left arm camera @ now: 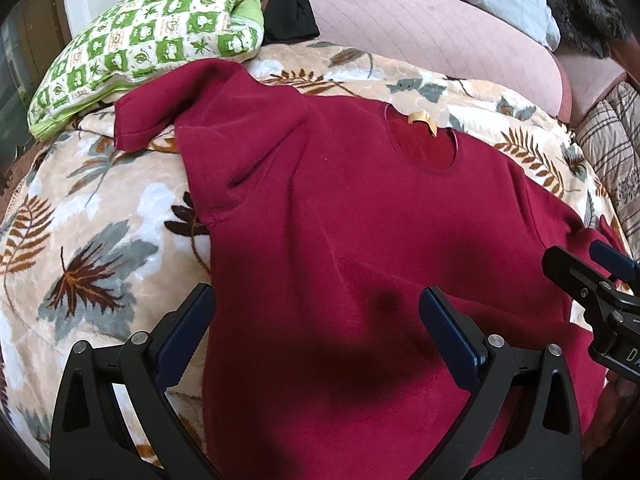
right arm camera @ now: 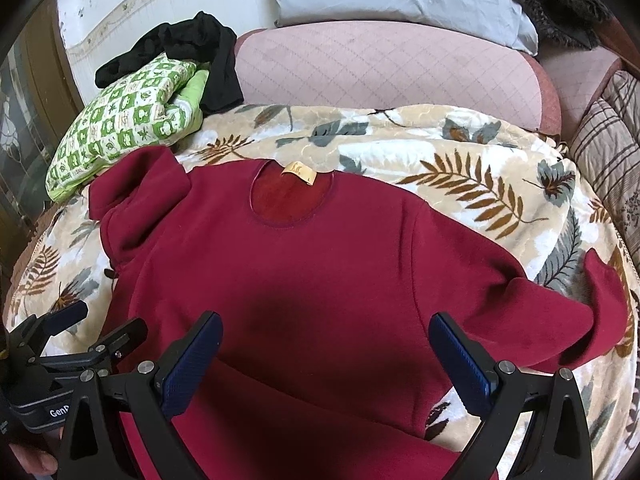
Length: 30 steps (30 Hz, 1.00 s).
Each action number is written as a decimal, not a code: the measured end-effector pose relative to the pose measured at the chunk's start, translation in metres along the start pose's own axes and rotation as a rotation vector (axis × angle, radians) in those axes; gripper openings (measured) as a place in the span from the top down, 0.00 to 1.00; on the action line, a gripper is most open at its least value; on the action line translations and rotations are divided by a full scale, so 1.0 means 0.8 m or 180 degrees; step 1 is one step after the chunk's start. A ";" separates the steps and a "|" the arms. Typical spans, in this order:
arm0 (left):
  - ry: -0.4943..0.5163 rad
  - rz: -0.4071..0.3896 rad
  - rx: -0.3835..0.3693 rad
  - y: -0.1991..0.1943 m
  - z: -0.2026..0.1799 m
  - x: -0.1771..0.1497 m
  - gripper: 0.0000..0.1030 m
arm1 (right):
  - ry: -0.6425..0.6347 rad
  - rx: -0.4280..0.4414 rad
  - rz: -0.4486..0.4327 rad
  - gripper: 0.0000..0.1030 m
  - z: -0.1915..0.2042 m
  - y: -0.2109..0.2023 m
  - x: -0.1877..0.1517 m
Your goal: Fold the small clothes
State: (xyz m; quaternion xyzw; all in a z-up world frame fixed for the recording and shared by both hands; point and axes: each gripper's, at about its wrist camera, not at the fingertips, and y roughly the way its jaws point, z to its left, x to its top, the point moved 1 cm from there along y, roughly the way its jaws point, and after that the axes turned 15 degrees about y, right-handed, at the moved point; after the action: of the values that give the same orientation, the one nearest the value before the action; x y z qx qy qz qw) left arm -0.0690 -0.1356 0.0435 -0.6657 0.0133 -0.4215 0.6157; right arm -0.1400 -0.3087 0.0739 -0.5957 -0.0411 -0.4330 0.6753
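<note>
Two tongs, left (left arm camera: 316,312) and right (right arm camera: 326,342), gape above one sweater (right arm camera: 280,272).

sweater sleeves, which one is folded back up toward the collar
The sleeve beside the green checked pillow: it doubles back over its shoulder. The other sleeve stretches sideways across the leaf blanket.

Support surface: I am looking down at a bed covered by a cream leaf-print blanket (right arm camera: 460,152). Lying directly on it, as I am seeing it:
- a dark red sweater (right arm camera: 280,272), spread front-up, neck opening facing away from me, one sleeve folding back at the far left, the other trailing to the right;
- a green-and-white patterned pillow (right arm camera: 128,120), sitting at the far left corner, touching the sweater's folded sleeve.
A pink quilted cushion (right arm camera: 384,72) is bordering the blanket's far edge.
</note>
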 end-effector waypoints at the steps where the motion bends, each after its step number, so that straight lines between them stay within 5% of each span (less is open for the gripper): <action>1: -0.0004 0.0009 -0.0019 0.001 0.000 0.000 0.01 | 0.0001 -0.0001 0.0004 0.01 0.000 0.001 0.000; 30: -0.0130 -0.0039 0.0074 0.005 0.025 0.017 0.01 | -0.0010 0.0006 0.0038 0.01 0.009 0.017 0.006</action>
State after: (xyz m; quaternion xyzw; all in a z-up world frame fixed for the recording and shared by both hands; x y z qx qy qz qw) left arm -0.0466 -0.1273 0.0496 -0.6670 -0.0083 -0.4117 0.6210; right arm -0.1256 -0.3064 0.0683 -0.5959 -0.0390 -0.4280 0.6783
